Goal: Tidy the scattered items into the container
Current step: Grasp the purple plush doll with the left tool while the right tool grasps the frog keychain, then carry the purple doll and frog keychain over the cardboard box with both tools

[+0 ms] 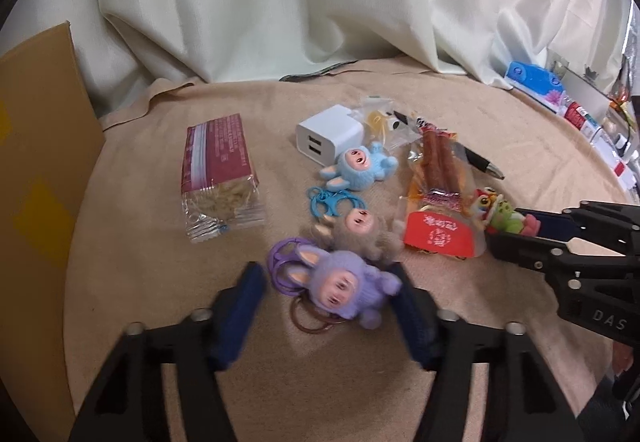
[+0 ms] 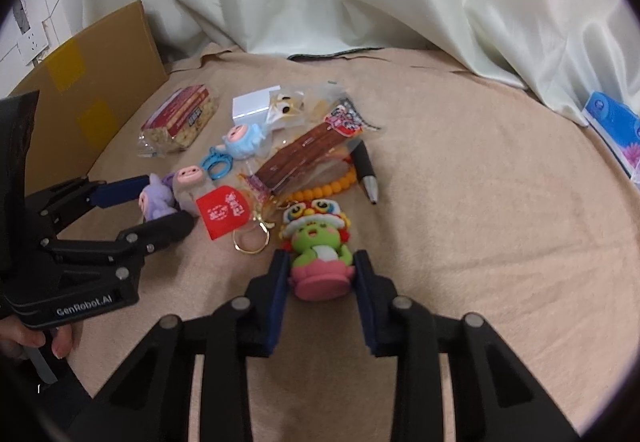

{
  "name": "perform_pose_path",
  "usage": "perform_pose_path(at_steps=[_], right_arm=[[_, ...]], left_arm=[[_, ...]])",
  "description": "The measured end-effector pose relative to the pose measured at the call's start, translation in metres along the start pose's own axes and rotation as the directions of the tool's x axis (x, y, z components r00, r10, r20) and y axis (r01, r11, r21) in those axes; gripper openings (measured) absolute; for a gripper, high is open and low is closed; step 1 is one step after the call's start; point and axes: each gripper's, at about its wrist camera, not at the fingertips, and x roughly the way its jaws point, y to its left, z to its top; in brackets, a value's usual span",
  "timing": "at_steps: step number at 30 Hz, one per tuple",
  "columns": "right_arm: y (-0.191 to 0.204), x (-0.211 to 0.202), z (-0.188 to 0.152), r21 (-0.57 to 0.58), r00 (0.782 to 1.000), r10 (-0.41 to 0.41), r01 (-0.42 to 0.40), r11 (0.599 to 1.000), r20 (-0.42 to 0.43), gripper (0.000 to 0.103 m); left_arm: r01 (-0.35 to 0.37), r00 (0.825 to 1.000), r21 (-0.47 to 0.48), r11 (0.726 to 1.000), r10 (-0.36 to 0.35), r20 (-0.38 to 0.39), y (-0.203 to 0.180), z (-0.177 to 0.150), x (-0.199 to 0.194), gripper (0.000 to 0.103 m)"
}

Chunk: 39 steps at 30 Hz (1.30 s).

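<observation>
A purple bunny doll keychain (image 1: 348, 290) lies on the beige cloth between the fingers of my left gripper (image 1: 326, 274). The gripper is open; its right pad is close to the doll and its left pad stands a little apart. My right gripper (image 2: 320, 258) is shut on the pink base of a green frog keychain (image 2: 318, 242), which rests low over the cloth. The cardboard box (image 1: 40, 161) stands at the left edge. A grey doll (image 1: 360, 234), a blue doll (image 1: 356, 165), a white charger (image 1: 328, 133) and a snack pack (image 1: 218, 173) lie scattered.
A red-and-clear spicy strip packet (image 1: 440, 177), a black pen (image 1: 480, 161), an orange bead string (image 2: 332, 187) and a gold ring (image 2: 251, 242) crowd the middle. White curtains hang behind. Boxes line a shelf (image 1: 580, 113) at the far right. A hand (image 2: 36, 338) holds the left gripper.
</observation>
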Motion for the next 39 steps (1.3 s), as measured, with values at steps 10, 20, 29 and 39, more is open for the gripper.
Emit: perform_pose_path(at_steps=[10,20,29,39], right_arm=[[-0.002,-0.009,0.002,0.035,0.999,0.036,-0.036,0.999,0.012,0.036],[0.005,-0.052,0.021,0.027,0.992,0.042,-0.046,0.999,0.122,0.036],[0.011,-0.101,0.057,-0.001,0.969,0.029,-0.030,1.000,0.244,0.035],[0.025,-0.146,0.098,-0.039,0.938,0.035,-0.023,0.999,0.344,0.035]], left_arm=[[0.007,1.000,-0.019,1.000,-0.007,-0.002,0.008,0.003,-0.006,0.036],[0.002,0.999,-0.017,1.000,-0.001,0.050,0.009,0.016,-0.034,0.036],[-0.008,0.995,-0.032,0.999,0.011,0.099,0.019,0.037,-0.066,0.036],[-0.075,0.985,-0.050,0.996,0.082,0.153,0.029,0.067,-0.120,0.036]])
